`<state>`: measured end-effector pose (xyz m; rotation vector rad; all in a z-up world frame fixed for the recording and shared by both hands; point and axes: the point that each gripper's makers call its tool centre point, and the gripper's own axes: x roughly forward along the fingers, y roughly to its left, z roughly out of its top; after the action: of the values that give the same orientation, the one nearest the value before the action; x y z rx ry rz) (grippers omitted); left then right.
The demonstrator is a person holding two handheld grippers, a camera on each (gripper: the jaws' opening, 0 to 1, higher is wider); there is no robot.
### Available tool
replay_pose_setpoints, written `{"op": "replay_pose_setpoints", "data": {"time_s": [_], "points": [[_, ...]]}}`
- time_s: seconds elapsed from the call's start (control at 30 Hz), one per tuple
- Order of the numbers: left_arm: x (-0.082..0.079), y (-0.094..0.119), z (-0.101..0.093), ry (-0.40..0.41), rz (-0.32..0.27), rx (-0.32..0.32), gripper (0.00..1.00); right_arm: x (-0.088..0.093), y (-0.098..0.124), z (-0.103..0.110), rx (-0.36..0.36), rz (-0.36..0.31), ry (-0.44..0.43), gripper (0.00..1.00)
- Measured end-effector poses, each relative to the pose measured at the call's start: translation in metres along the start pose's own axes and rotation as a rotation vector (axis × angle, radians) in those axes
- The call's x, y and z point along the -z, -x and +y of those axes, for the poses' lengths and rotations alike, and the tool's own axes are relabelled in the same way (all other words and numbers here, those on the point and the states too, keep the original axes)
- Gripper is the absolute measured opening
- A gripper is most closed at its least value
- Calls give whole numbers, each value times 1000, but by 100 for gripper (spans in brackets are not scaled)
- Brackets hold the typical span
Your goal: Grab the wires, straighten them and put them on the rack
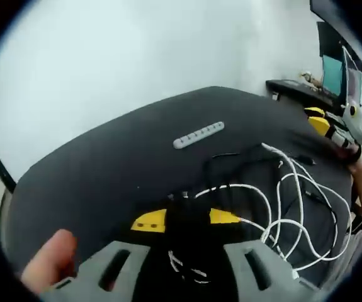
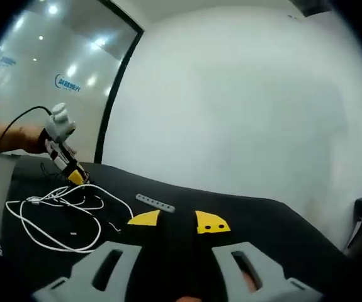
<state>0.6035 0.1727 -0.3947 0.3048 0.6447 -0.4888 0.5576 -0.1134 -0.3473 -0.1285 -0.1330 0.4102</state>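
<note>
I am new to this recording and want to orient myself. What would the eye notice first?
A tangle of white wires sprawls over the black table, with thin black wires mixed in. Beyond it lies a grey rack. The left hand-held gripper hovers at the tangle; the right hand-held gripper is open.

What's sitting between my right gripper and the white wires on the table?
Nothing visible blocks it. In the right gripper view, bare black table lies between the right gripper and the white wires. The grey rack lies off that line. The left gripper sits at the wires' far edge.
</note>
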Motion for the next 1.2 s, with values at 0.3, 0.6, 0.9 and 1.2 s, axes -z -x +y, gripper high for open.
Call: {"op": "replay_pose_setpoints", "data": {"time_s": [0.3,0.6,0.9,1.2], "points": [[1,23,14,74,-1,26,16,2,0,0,6,5,6,17],[-37,82,64,-3,-133,-110,16,2,0,-1,9,5,11,17],[-91,207,204,21,-220,-424,16,3,1,-1,13,16,20,17],[-6,164,218,-2,-129,-473,16,4,2,1,6,21,22,18]]}}
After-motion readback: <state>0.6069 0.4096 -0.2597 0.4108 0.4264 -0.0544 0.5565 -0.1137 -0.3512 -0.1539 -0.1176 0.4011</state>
